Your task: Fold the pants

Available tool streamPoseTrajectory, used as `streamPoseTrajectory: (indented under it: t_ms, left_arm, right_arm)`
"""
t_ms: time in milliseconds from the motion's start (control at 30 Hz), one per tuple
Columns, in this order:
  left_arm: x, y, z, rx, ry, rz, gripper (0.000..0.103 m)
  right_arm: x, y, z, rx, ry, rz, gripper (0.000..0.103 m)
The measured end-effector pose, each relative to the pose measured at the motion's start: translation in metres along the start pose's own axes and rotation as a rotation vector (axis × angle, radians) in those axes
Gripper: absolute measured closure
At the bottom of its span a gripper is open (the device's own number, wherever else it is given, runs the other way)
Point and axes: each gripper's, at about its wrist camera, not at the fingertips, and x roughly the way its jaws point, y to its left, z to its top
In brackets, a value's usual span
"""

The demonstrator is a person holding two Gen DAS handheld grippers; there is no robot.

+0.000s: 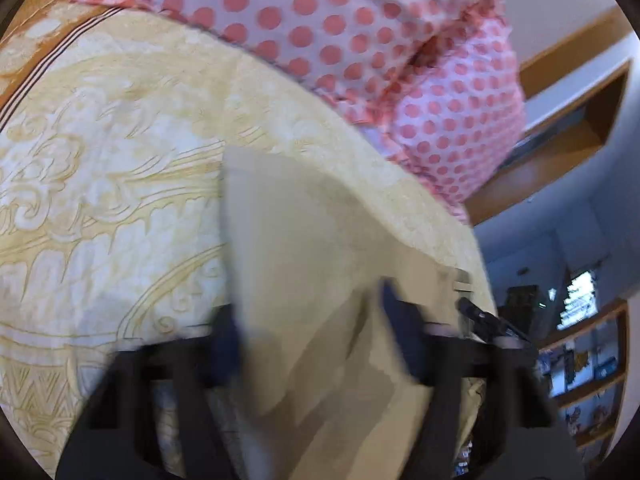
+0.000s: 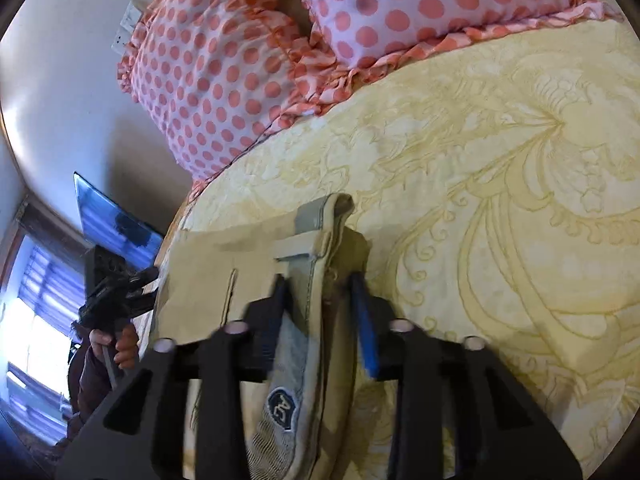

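The khaki pants (image 1: 304,248) hang between both grippers above a yellow patterned bedspread (image 1: 100,160). My left gripper (image 1: 312,312) has its blue-padded fingers on either side of a flat fold of the khaki cloth and is shut on it; the view is blurred. My right gripper (image 2: 320,300) is shut on the waistband (image 2: 316,240), with a belt loop and grey inner lining showing, and a round label (image 2: 282,404) lower down. The left gripper also shows in the right wrist view (image 2: 120,296), held by a hand.
Pink pillows with red polka dots (image 2: 240,72) lie at the head of the bed (image 2: 520,160). A wall-mounted screen (image 2: 112,216) and a bright window (image 2: 32,320) are to the left. Wooden shelves (image 1: 588,360) and a wooden ledge (image 1: 560,120) show in the left wrist view.
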Motion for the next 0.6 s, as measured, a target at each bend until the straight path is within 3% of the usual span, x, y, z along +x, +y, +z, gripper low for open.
streamPoseTrajectory:
  t_ms: [33,100,233,367,500,600]
  left_arm:
    - [-0.001,0.004,-0.001,-0.018,-0.007,0.008,0.079]
    - [-0.005,0.008,0.000,-0.051,-0.015,-0.024,0.085]
    - [-0.004,-0.003,0.013,0.001,-0.031,0.014,0.089]
    - [0.009,-0.018,0.050,0.032,-0.085,0.058,0.089]
    - [0.038,-0.026,0.087,0.046,-0.126,0.139,0.089]
    - [0.063,-0.020,0.098,0.021,-0.094,0.208,0.088]
  right_arm:
    - [-0.001,-0.001,0.000,0.011,0.008,0.040,0.087]
    - [-0.003,-0.001,0.003,0.025,0.012,0.068,0.088]
    - [-0.003,0.005,0.021,0.015,0.008,0.078,0.089]
    - [0.003,0.010,0.059,-0.021,-0.046,0.068,0.089]
    - [0.022,-0.002,0.102,-0.001,-0.105,0.006,0.089]
    - [0.050,-0.016,0.112,0.003,-0.057,-0.146,0.085]
